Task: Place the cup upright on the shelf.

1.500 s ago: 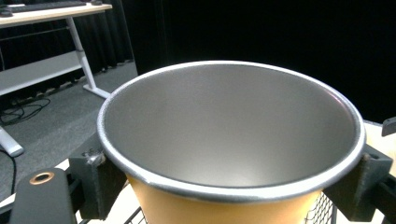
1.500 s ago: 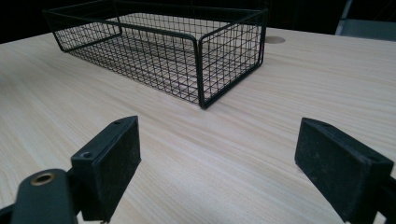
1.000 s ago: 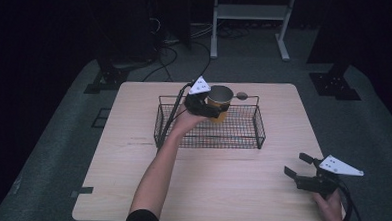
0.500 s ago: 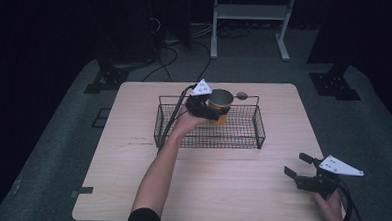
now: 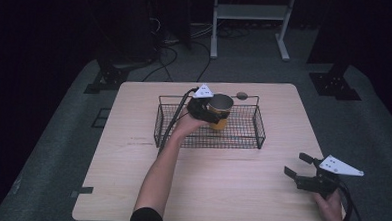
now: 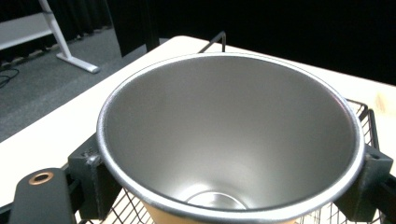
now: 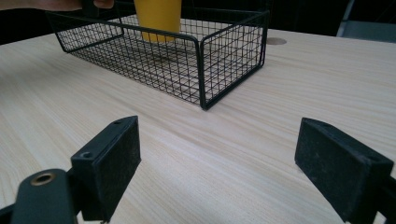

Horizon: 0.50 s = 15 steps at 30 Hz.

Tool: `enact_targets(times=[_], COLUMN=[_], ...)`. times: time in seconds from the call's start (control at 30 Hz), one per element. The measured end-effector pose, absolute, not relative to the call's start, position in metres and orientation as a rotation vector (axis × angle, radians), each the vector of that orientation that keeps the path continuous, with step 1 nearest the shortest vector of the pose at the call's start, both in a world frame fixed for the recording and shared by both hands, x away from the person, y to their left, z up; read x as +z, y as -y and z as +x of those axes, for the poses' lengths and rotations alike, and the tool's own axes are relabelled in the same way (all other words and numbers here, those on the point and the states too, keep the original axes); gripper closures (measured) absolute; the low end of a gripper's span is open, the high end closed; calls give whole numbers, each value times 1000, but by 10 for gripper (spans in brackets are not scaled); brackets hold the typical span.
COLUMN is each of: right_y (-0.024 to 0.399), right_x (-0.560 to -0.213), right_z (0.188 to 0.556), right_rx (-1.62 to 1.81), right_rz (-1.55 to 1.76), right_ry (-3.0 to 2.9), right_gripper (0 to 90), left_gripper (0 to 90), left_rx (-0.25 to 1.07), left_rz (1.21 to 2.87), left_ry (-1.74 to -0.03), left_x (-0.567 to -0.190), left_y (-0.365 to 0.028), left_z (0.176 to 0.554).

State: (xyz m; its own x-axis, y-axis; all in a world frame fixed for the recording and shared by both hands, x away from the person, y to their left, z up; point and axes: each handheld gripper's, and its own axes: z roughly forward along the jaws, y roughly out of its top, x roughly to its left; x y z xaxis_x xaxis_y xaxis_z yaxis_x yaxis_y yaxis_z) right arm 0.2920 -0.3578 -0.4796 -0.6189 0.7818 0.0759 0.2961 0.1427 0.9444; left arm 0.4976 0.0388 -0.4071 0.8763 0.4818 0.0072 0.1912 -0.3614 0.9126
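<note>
The basket [image 5: 209, 126] is taken as the landmark, a black wire one set on the table [image 5: 130, 187] toward its far side. At the basket's left half the left gripper [image 5: 206, 110] is seen, reached in over the near wall, its jaws closed against the sides of the cup [image 5: 219, 110], one jaw pressed on each flank just under the rim. The cup [image 6: 231, 140] is held upright, its long axis vertical and its mouth open upward; it is yellow outside, bare metal inside, and empty. From the high view it cannot be told whether the cup's base is touching the basket floor; in the right gripper view the cup [image 7: 159, 18] appears low, at or just above the mesh. The coming move is judged to turn on that vertical axis and on the wall around the cup. Well to the right of the basket and nearer the person, the right gripper [image 5: 309, 175] is held low over the table, its jaws spread wide with nothing between them, pointed back toward the basket [image 7: 187, 51]. The left hand is plainly the nearer one.
</note>
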Motion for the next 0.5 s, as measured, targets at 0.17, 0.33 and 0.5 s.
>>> enact_targets(times=[0.17,0.33,0.5], right_y=[358,358,358], right_x=[-480,-480,-480], right_z=[292,292,292], right_rx=[1484,1484,1484], right_rz=[1030,1031,1031], right_ry=[-1988,-1988,-1987], right_gripper=[133,133,133], left_gripper=[126,113,114], left_rx=[324,320,313], left_rz=[1976,2005,2046], left_ry=[-494,-490,-475], left_x=[-411,-415,-416], left_y=[-39,-38,-35], left_z=[500,502,502])
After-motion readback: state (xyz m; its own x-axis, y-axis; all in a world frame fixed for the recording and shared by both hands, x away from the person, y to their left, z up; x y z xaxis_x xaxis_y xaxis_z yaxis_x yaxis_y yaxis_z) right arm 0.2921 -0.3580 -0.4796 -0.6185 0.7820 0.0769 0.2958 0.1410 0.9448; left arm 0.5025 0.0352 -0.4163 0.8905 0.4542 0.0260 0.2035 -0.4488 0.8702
